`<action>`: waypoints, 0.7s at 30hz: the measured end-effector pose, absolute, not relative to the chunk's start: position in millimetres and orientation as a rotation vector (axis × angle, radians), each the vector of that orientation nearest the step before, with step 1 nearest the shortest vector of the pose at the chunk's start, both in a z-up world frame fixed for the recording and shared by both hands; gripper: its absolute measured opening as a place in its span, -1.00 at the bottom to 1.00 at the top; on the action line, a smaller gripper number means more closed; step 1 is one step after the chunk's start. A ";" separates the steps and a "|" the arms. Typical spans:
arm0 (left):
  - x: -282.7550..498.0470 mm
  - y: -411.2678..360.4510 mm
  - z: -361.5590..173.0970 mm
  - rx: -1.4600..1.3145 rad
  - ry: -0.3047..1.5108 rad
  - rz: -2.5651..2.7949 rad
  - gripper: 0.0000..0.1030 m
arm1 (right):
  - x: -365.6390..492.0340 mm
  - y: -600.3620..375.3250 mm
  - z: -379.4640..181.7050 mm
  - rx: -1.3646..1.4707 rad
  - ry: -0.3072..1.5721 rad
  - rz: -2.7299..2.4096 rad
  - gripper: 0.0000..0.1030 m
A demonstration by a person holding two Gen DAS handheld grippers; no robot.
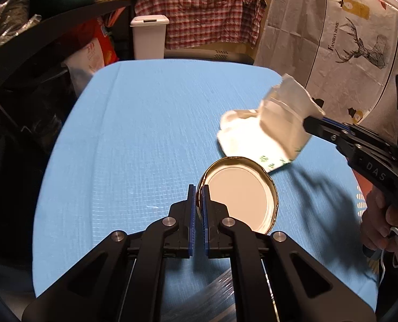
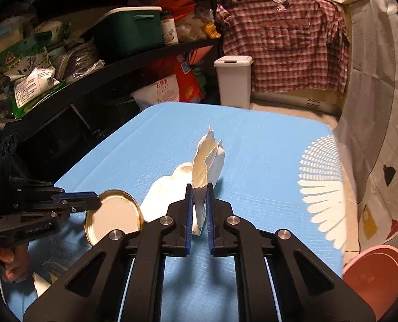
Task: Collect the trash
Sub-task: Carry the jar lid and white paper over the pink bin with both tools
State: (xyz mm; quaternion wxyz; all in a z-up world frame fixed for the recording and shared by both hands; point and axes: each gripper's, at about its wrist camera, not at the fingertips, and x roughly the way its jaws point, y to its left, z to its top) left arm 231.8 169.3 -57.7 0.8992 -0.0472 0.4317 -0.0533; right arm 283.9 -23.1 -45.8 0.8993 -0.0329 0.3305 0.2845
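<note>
While left tongs (image 1: 198, 191) clamp lid (image 1: 239, 185), right tongs (image 2: 199, 190) pinch carton (image 2: 208, 161), white bin (image 2: 233, 80) beyond table (image 2: 266, 145)

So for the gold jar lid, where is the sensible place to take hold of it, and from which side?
By its thin rim, as the left gripper does now: the gold lid is a flat, shallow disc lying inside-up, so only its upturned edge offers the fingers two opposing faces. Come from the near-left side, since the crumpled white carton held by the right gripper crowds its far right edge.
</note>
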 end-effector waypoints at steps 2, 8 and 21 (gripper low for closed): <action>229.8 172.3 -53.3 -0.102 0.885 -0.102 -0.91 | 281.2 -28.2 -41.0 -0.070 0.676 0.579 -0.82; 218.7 179.5 -36.3 -0.111 0.849 -0.070 -0.91 | 263.7 -53.1 -18.7 -0.062 0.638 0.542 -0.82; 183.0 177.9 9.6 -0.125 0.741 -0.018 -0.91 | 201.9 -91.2 32.6 -0.060 0.548 0.490 -0.82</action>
